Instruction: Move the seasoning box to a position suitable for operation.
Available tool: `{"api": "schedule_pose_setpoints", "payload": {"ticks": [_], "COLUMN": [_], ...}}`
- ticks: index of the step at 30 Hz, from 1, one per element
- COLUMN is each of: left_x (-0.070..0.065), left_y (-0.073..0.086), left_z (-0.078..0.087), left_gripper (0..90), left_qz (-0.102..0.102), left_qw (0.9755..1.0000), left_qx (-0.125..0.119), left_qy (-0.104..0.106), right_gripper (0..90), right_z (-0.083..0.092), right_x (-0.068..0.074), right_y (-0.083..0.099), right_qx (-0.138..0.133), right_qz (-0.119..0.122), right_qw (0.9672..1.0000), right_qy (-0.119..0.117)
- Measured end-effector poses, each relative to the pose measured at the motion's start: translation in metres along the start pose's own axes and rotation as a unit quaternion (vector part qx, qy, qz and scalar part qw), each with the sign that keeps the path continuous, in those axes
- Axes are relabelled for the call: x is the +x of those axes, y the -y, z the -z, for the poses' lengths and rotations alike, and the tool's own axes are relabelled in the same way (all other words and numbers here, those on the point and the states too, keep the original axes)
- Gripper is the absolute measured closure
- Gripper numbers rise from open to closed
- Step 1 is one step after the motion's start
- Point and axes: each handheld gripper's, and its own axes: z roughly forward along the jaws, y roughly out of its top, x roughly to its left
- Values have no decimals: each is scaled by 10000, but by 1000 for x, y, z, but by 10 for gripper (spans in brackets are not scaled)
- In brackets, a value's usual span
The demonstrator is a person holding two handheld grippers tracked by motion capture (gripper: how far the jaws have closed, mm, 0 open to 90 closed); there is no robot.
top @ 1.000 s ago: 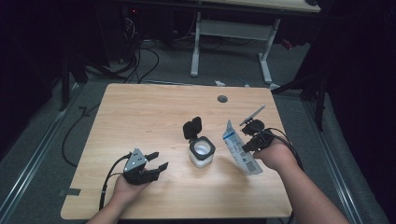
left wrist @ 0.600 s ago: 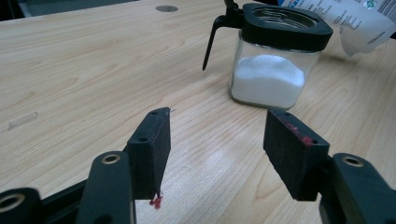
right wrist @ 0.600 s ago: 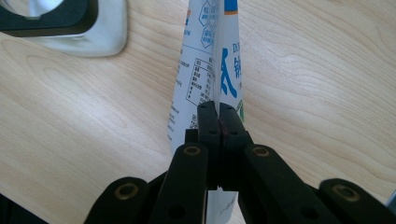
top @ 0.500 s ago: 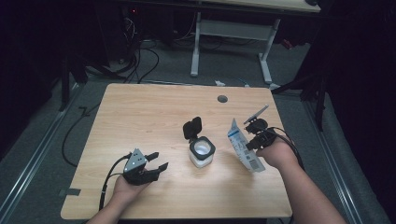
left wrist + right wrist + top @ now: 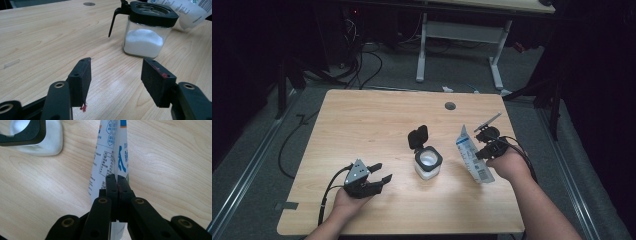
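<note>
A square glass jar (image 5: 428,162) of white powder stands mid-table with its black flip lid (image 5: 418,136) swung up and open. In the left gripper view the jar (image 5: 147,37) sits beyond my left gripper (image 5: 116,72), whose jaws stand wide apart with nothing between them. In the high view my left gripper (image 5: 381,172) rests near the front left, pointing towards the jar. Right of the jar, my right gripper (image 5: 482,152) is shut on a white and blue printed pouch (image 5: 472,157) that stands tilted on the table. Seen from behind, the right gripper (image 5: 117,178) pinches the pouch (image 5: 112,150) flat.
The wooden table (image 5: 362,125) has a round cable hole (image 5: 450,105) near its far edge. Behind it stands another table's white frame (image 5: 462,30), and cables (image 5: 362,65) lie on the dark floor at the left.
The right hand and the pouch have drifted slightly to the right, away from the jar. The left gripper has stayed where it was.
</note>
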Motion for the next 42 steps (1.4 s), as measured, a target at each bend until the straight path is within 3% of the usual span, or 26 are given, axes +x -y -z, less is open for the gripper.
{"api": "schedule_pose_setpoints", "payload": {"ticks": [14,23,30,42], "left_x": [3,4,10,26], "left_y": [0,1,-1,3], "left_z": [1,1,5,7], "left_gripper": [417,417,417,420], "left_qz": [40,52,121,115], "left_qw": [10000,10000,9998,9993], "left_qx": [2,-4,-33,213], "left_qy": [-30,-45,-124,-281], "right_gripper": [900,900,900,900], "right_z": [-4,-5,-7,-8], "right_x": [0,0,-2,-6], "right_y": [10,17,26,43], "right_qx": [-459,-907,-1192,-1832], "right_qz": [-130,-217,-307,-534], "right_qw": [9989,9956,9923,9815], "right_qy": [23,67,136,132]}}
